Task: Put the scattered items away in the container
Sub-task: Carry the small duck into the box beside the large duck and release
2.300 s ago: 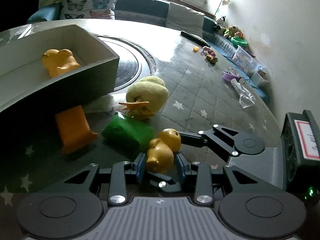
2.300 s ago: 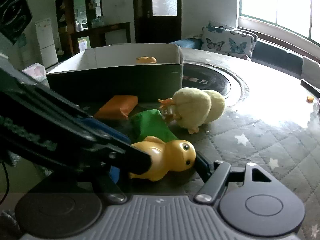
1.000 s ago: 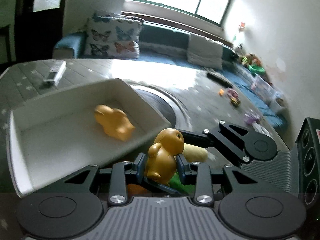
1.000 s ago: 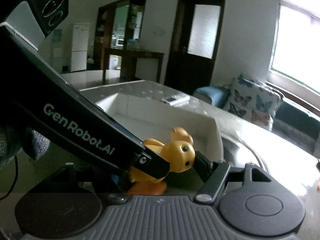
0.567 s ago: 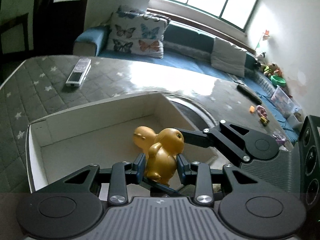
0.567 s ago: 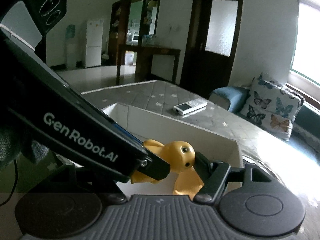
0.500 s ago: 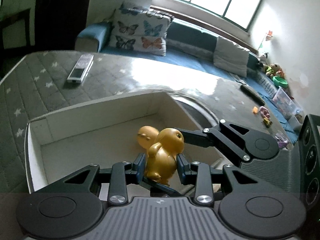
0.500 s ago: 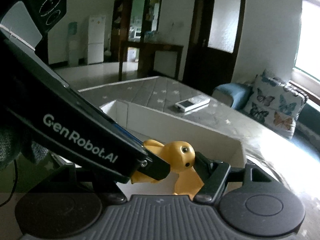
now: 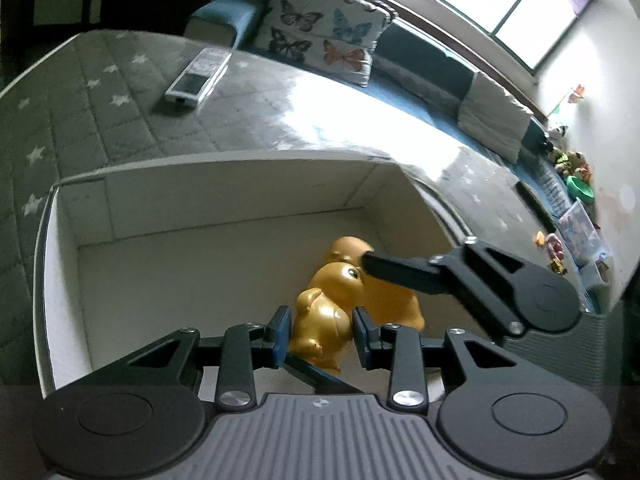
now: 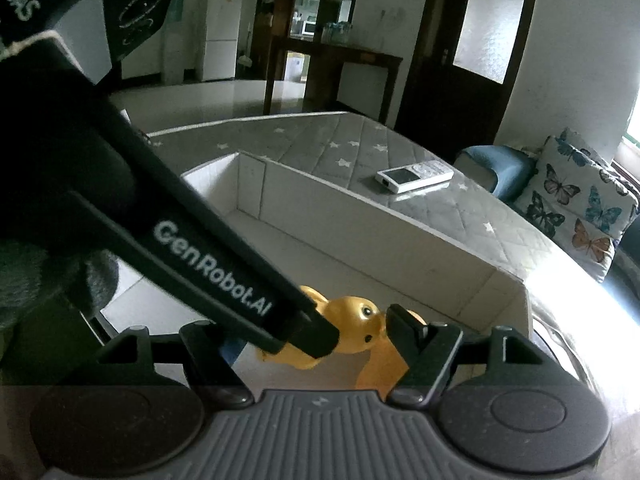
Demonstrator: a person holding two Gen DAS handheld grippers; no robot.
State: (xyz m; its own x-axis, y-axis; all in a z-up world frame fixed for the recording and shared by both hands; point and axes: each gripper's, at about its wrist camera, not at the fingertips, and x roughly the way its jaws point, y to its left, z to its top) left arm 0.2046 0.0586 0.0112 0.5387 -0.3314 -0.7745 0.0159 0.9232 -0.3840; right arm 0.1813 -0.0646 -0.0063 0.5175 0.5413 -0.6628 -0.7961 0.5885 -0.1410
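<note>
Clearly | left hand-held gripper (image 9: 321,331) arm lettering: "GenRobot.AI" | holds duck (image 9: 325,316)

Glossy, smooth plastic on the yellow duck (image 9: 320,320), catching highlights on head and belly; same sheen on the second duck (image 9: 394,300) behind it. Matt, plain cardboard-like walls and floor in the white box (image 9: 240,184), slightly scuffed. Quilted grey cloth with stitched squares and pale stars across the worktop (image 9: 132,136), under a shiny clear film glaring white near the window. Matt black plastic with bright metal screw heads on the left tool (image 9: 320,334) and right tool (image 10: 352,330); ribbed grey housings. Printed butterfly cloth on the cushion (image 9: 324,28). Shiny white plastic on the remote (image 9: 198,76).
</note>
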